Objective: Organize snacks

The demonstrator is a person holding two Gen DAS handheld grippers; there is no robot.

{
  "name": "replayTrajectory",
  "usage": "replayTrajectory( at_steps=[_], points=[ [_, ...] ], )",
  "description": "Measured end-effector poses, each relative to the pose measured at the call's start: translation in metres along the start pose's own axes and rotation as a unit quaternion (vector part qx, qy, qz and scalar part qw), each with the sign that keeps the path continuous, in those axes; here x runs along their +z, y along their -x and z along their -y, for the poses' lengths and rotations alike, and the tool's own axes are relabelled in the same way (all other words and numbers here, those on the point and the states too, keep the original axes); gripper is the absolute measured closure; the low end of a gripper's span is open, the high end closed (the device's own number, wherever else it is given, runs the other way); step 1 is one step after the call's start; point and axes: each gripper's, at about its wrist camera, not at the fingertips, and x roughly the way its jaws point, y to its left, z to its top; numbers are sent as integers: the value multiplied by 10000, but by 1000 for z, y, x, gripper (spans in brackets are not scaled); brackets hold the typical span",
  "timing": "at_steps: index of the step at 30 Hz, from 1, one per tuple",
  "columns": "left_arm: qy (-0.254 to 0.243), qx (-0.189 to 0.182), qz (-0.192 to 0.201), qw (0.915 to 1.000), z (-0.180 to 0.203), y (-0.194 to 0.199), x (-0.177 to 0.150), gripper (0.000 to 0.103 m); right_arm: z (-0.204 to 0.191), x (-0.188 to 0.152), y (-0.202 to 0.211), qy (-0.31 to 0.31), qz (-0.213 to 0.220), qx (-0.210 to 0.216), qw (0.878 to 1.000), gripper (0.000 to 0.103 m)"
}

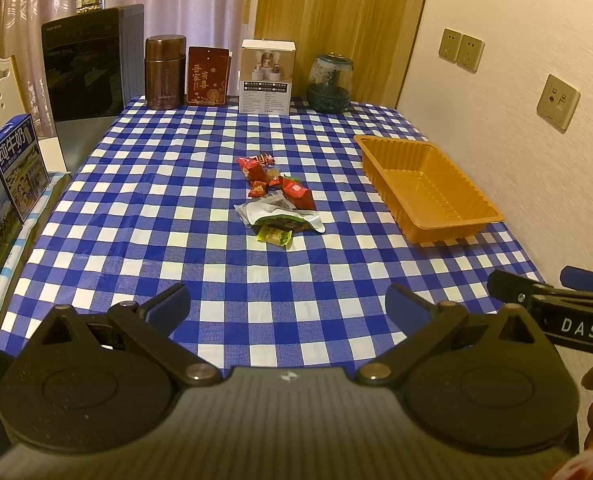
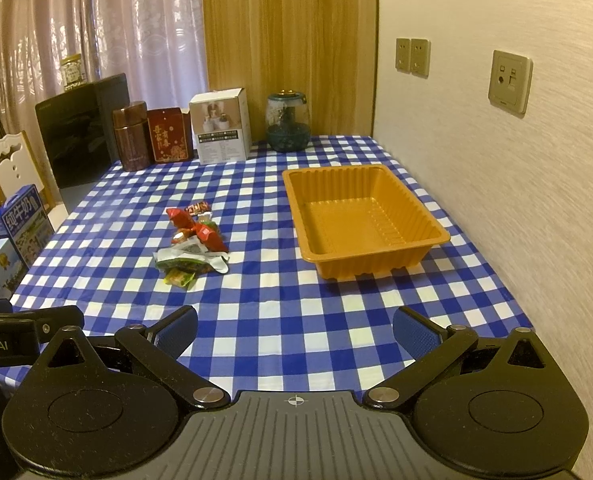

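- The snack pile (image 1: 277, 196) lies mid-table on the checked tablecloth (image 1: 136, 216), left of the orange tray (image 1: 428, 188), not touching it.
- Your left gripper (image 1: 288, 304) hovers nearer than the pile, jaws wide, holding nothing.
- Your right gripper (image 2: 294, 328) likewise: wide, empty.

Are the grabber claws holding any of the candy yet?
No. The left gripper and right gripper are both open and empty; the snacks lie on the table.
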Motion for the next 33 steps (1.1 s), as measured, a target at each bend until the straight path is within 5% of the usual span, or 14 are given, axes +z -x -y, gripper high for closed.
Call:
replayTrajectory(
  at_steps=[21,33],
  points=[
    [114,-119,-60,9998,0,-3,-5,0,-1,-3,-4,-10,-27,47,10000,0],
    [14,-136,-273,9995,-32,-41,6,0,-4,-7,-42,13,-136,431,9990,0]
  ],
)
